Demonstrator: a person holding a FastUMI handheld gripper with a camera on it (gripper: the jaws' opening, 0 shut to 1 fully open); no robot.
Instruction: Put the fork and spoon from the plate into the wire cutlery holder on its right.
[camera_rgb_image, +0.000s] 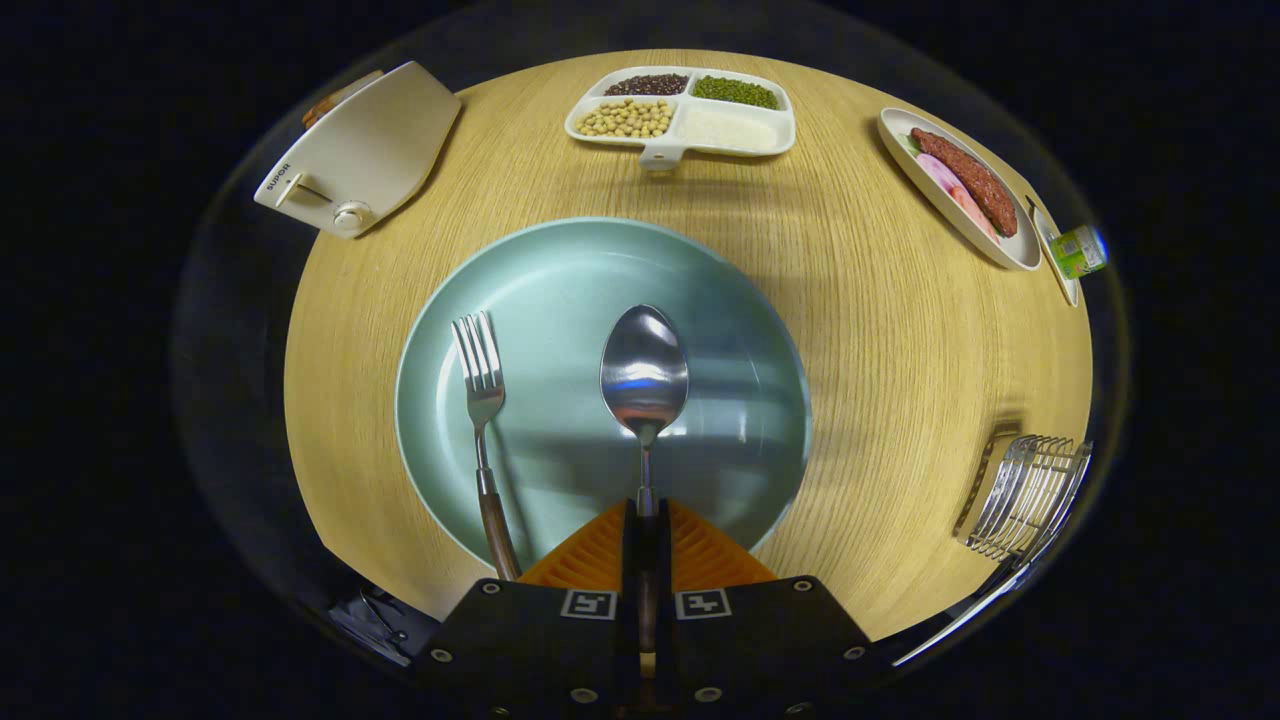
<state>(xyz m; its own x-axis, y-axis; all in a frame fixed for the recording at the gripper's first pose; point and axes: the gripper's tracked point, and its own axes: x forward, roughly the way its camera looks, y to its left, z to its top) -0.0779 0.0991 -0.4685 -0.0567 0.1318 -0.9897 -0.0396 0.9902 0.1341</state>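
While gripper clamps it, spoon extends ahead.

Gripper level and pointing forward, fingers drawn close together, pinching the spoon handle from both sides.

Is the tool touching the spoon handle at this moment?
Touching. In the gripper view, the tool has both fingers closed against the spoon handle, which runs between them above the plate.

Brand word "supor" on the white appliance.
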